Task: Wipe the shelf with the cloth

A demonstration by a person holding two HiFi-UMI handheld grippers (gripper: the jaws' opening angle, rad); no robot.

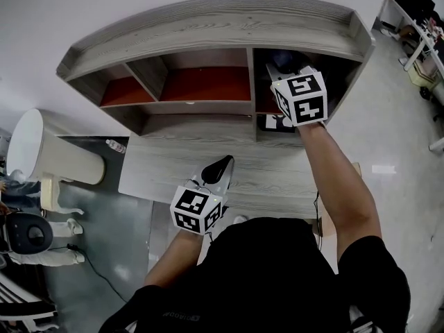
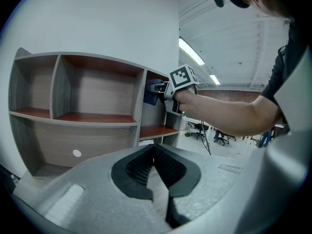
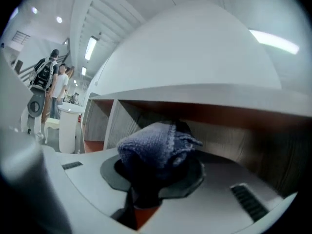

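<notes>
readable text: none | shirt print (image 1: pixel 182 316): too blurred

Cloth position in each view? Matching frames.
Head view: cloth, dark bit upper right, inside the shelf's right compartment.
Left gripper view: small blue patch near centre, same compartment.
Right gripper view: centre, clamped in the right gripper.
Shared landmark: the shelf's right compartment.

Off to my left I see a tall white bin (image 1: pixel 52 155) on the grey floor (image 1: pixel 132 220), with a small clear bottle (image 1: pixel 115 146) near it. Two people (image 3: pixel 53 84) stand behind that bin. Farther off, office chairs (image 2: pixel 222 138) sit under long ceiling lights (image 2: pixel 191 51).
</notes>
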